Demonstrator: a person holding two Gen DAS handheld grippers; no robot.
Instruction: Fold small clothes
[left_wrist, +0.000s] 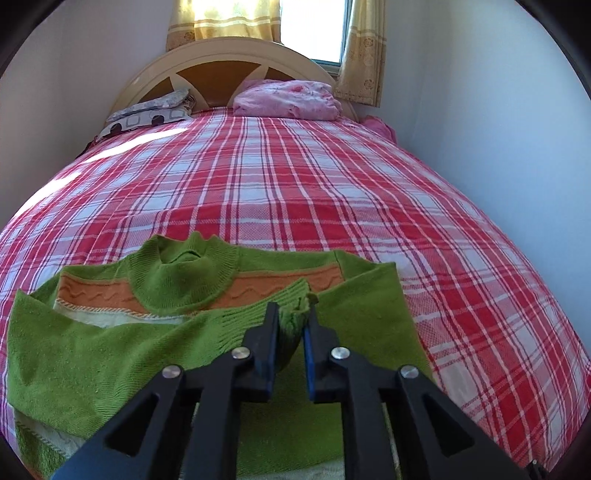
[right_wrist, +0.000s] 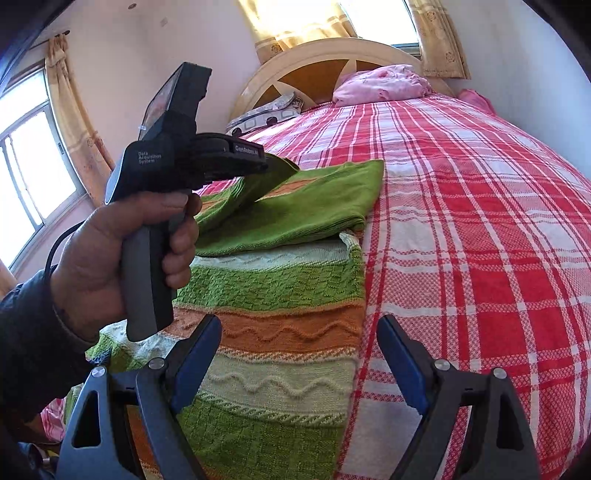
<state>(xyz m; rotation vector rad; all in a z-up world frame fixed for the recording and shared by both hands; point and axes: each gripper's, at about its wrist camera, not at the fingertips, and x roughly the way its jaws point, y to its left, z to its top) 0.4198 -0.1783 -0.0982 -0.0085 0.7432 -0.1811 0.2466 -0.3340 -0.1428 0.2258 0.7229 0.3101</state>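
A green knit sweater with orange and cream bands lies face up on the plaid bed, collar pointing at the headboard. My left gripper hovers over its chest. Its jaws stand narrowly apart with the ribbed sleeve cuff bunched between them and touching both pads. In the right wrist view a hand holds the left gripper, and the sleeve rises from the sweater to its tips. The other sleeve lies folded across the chest. My right gripper hangs wide open above the hem, holding nothing.
The red and white plaid bedspread stretches back to a curved wooden headboard. A pink pillow and a patterned pillow lie at the head. A pale wall runs along the bed's right side.
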